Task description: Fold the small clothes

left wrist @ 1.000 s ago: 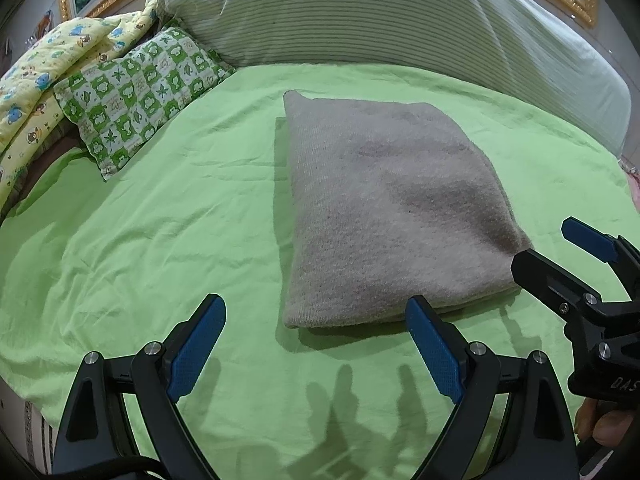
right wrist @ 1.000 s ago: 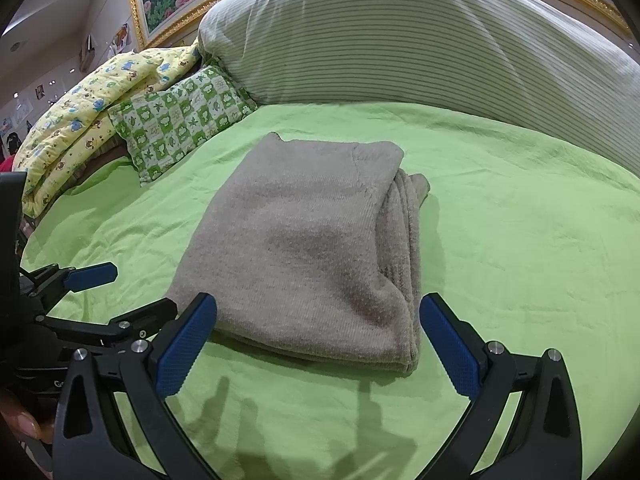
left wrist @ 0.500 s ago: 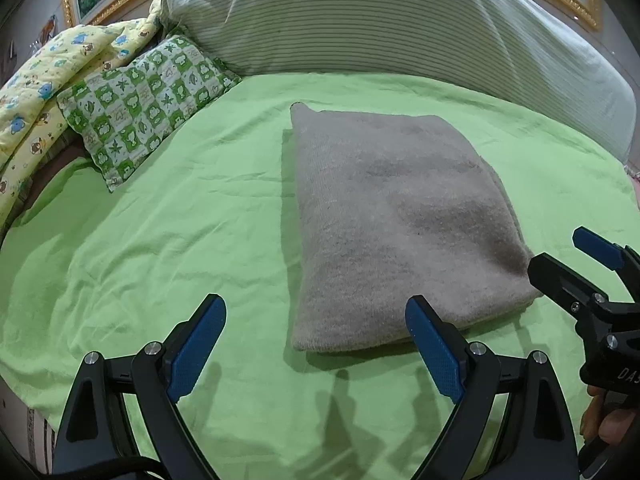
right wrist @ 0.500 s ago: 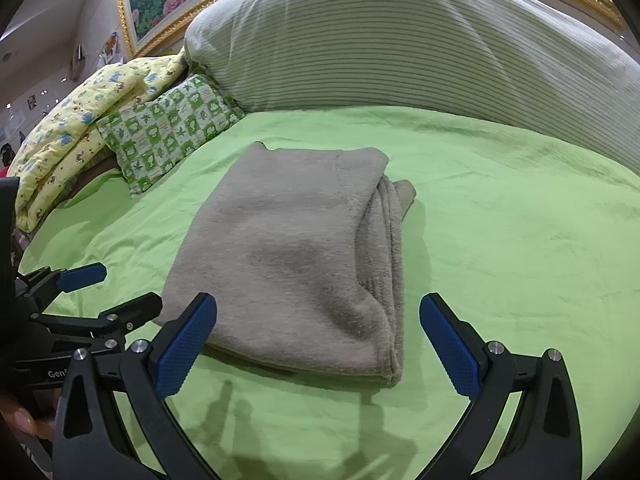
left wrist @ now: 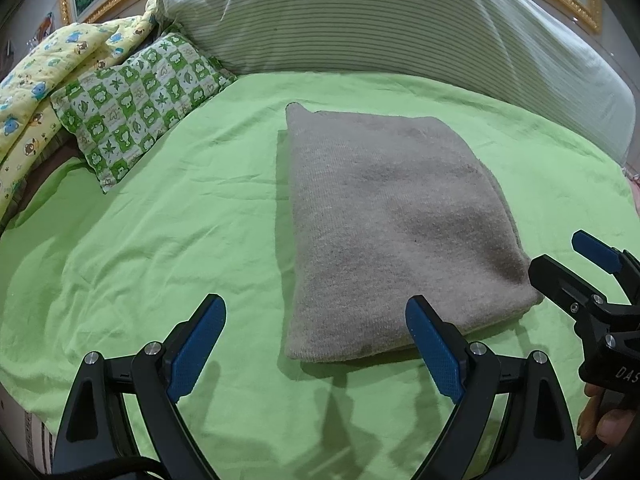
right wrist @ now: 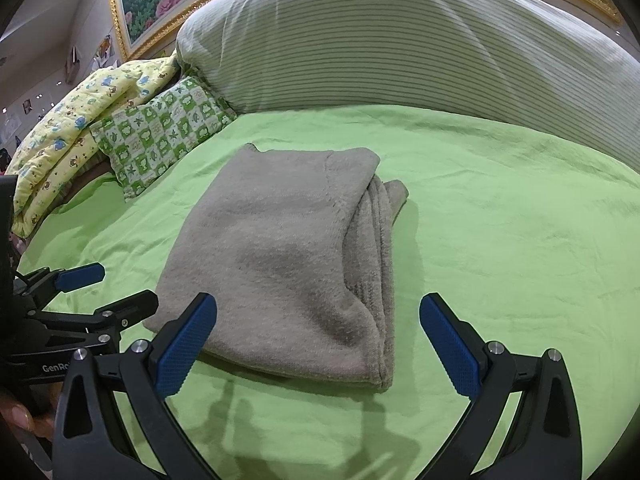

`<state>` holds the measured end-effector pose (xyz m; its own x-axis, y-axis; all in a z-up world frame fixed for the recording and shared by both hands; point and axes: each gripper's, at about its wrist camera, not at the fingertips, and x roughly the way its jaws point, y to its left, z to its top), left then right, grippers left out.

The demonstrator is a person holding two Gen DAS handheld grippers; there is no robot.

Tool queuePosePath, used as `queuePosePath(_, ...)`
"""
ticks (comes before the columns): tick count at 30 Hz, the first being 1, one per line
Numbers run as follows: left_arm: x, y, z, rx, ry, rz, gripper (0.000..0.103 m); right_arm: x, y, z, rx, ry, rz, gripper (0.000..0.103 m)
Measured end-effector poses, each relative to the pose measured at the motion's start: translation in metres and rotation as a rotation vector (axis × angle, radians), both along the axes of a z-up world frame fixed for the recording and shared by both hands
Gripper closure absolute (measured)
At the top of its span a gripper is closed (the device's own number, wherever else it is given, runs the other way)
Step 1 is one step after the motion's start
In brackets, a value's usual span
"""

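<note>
A grey knitted garment (left wrist: 392,216) lies folded into a thick rectangle on the green bed sheet (left wrist: 160,240). In the right wrist view the garment (right wrist: 280,256) shows stacked layers along its right edge. My left gripper (left wrist: 316,344) is open and empty, just short of the garment's near left corner. My right gripper (right wrist: 318,344) is open and empty, in front of the garment's near edge. Each gripper shows in the other's view, the right one (left wrist: 568,268) at the garment's near right corner, the left one (right wrist: 104,288) at its near left corner.
A large striped pillow (left wrist: 380,20) lies across the back of the bed. A green checked pillow (left wrist: 136,96) and a yellow printed quilt (left wrist: 44,72) lie at the back left. A gold picture frame (right wrist: 152,36) hangs behind. The bed edge (left wrist: 24,420) is at the lower left.
Both grippers have drawn back a little from the garment, which now lies slightly farther away in both views. The garment itself has not moved. Both grippers stay open.
</note>
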<state>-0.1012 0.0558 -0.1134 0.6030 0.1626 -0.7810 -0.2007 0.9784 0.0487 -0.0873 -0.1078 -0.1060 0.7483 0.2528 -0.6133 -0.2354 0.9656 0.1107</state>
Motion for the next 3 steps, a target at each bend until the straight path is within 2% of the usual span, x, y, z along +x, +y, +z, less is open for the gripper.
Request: queuePosePath(3,-0.0008,-0.0001,0.001,0.002,-0.005,0.001,0.011,0.0014,-0.0008,0.0001,0.006,0.003,0.002,0.002)
